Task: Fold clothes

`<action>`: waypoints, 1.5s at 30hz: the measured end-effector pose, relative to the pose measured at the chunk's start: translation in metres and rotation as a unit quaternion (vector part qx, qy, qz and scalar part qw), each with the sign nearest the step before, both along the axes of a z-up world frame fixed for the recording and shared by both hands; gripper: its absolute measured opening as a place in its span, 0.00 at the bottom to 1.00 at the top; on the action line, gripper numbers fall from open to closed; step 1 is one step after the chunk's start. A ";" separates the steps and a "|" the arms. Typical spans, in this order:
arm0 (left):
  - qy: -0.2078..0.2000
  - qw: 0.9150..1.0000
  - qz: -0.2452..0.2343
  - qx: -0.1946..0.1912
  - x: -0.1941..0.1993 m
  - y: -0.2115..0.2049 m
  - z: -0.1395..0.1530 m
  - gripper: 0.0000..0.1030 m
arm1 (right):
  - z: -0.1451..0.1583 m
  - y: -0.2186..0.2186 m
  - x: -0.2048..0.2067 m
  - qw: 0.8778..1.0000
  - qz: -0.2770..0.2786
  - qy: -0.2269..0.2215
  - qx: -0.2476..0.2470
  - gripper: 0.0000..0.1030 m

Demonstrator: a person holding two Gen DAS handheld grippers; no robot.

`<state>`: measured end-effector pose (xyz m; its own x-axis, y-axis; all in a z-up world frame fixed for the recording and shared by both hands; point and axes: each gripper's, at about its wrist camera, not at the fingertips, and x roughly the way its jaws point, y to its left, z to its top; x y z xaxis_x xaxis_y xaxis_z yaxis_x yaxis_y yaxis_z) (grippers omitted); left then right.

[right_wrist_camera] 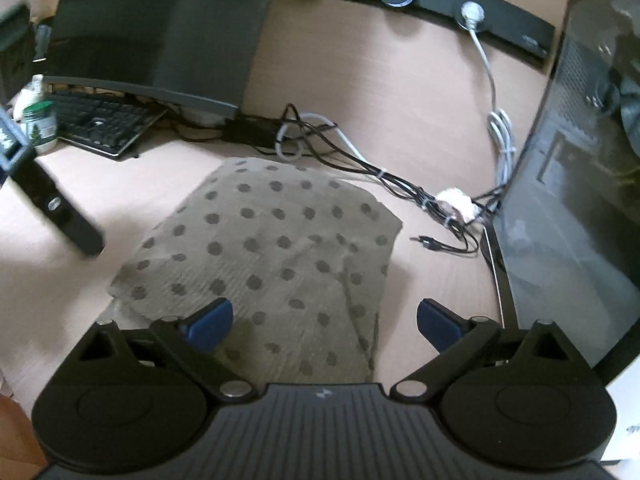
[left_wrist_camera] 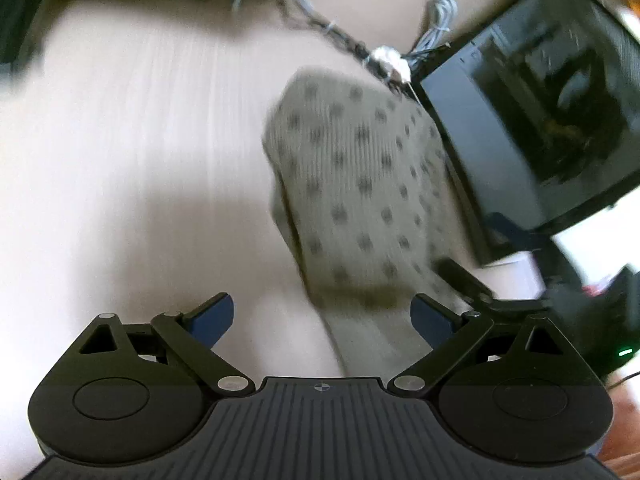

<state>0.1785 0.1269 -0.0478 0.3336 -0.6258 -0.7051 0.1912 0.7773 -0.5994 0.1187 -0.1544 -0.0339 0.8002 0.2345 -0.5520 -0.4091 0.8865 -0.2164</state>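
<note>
1. Pale wood-grain desk (right_wrist_camera: 400, 92) runs under everything you see, with a dark monitor (right_wrist_camera: 160, 32) and a black keyboard (right_wrist_camera: 100, 120) at the back left and a glass-sided computer case (right_wrist_camera: 580, 200) on the right
2. Your garment (right_wrist_camera: 272, 256), a grey-green ribbed cloth with dark dots, lies folded in a flat bundle in the middle of the desk, just in front of a tangle of black cables (right_wrist_camera: 400, 184)
3. Your right gripper (right_wrist_camera: 325, 320) hovers over the near edge of the cloth, blue-tipped jaws spread wide and holding nothing
4. Your left gripper (left_wrist_camera: 322, 316) is likewise spread and empty; its view is blurred, with the same cloth ahead between the fingers (left_wrist_camera: 216, 316)
5. You can see a green-lidded jar (right_wrist_camera: 40, 126) at the far left beside the keyboard
</note>
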 end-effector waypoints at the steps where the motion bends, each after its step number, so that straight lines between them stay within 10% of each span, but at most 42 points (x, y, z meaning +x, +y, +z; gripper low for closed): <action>1: 0.006 1.000 0.007 -0.013 0.000 -0.001 -0.004 0.86 | 0.001 0.001 -0.001 1.000 0.005 -0.002 0.002 0.96; 6: 0.038 0.995 0.043 -0.079 -0.002 -0.007 -0.023 0.67 | 0.003 0.011 -0.015 0.998 0.065 -0.005 -0.014 0.91; 16: -0.050 0.995 0.078 -0.031 0.002 -0.007 0.020 0.16 | -0.007 0.072 -0.042 0.976 0.186 -0.056 -0.097 0.46; 21: -0.106 0.989 0.102 -0.012 -0.001 0.006 0.047 0.37 | -0.024 0.109 -0.028 0.964 0.211 -0.077 -0.142 0.44; 26: -0.079 0.985 0.154 0.010 -0.007 0.032 0.038 0.60 | -0.036 0.124 -0.028 0.948 0.249 -0.082 -0.180 0.39; 30: -0.052 0.983 0.174 0.029 -0.008 0.040 0.025 0.66 | -0.014 0.111 -0.024 0.966 0.216 -0.074 -0.123 0.04; 37: -0.045 0.985 0.158 0.054 -0.001 0.031 0.021 0.73 | 0.037 0.069 -0.009 0.989 0.122 -0.076 -0.021 0.02; 45: -0.065 0.990 0.119 0.037 0.005 0.015 0.022 0.84 | 0.005 0.047 -0.028 0.994 0.108 0.001 -0.022 0.02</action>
<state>0.1830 0.1415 -0.0255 0.5559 -0.4665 -0.6880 0.0688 0.8506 -0.5212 0.0910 -0.1069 -0.0293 0.7330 0.3764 -0.5665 -0.5894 0.7673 -0.2528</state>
